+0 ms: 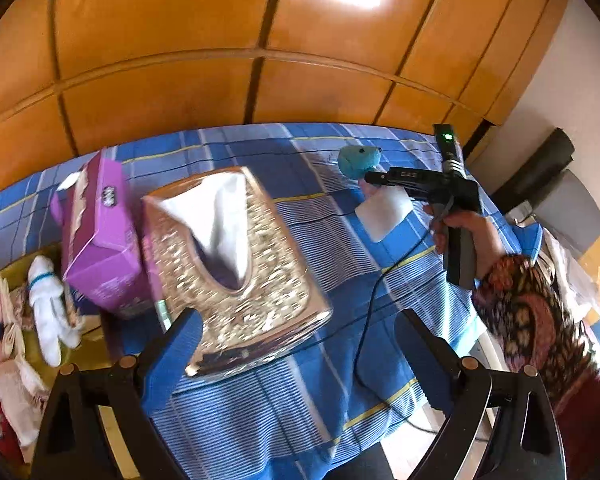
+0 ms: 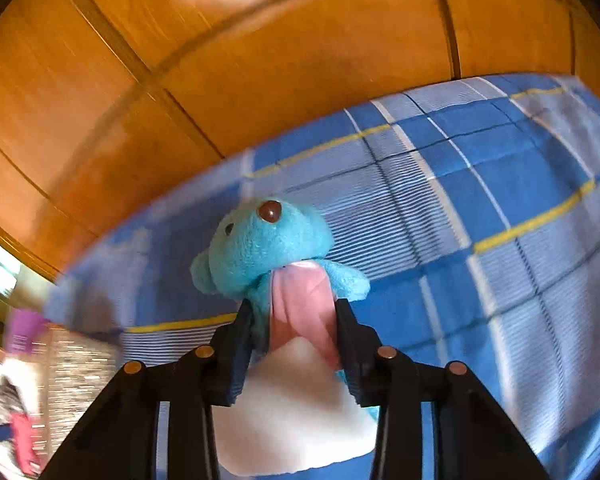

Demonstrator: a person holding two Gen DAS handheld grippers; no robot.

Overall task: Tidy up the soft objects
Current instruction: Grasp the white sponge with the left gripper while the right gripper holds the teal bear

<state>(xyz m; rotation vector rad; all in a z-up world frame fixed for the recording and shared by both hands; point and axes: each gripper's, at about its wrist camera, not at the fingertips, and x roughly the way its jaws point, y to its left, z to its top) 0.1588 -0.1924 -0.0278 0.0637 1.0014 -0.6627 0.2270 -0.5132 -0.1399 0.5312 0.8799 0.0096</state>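
Blue plaid bedspread covers the bed, which stands against orange wood panelling. On the bedspread a silver sequinned tissue holder with white tissue poking from its slot stands tilted, touching a purple tissue box on its left. Further left, on a yellow cloth, lies a heap of soft things, among them a white plush toy. A black cable runs across the bedspread.

Left gripper hovers above the bed with its jaws wide apart and nothing between them; its blue left finger sits just in front of the sequinned holder's near corner.

Right gripper, held in the person's right hand, has its jaws closed around the pink-and-white cloth body of a turquoise plush bear. The bear's head points away from the camera, above the far right part of the bedspread, well apart from the heap of soft things.
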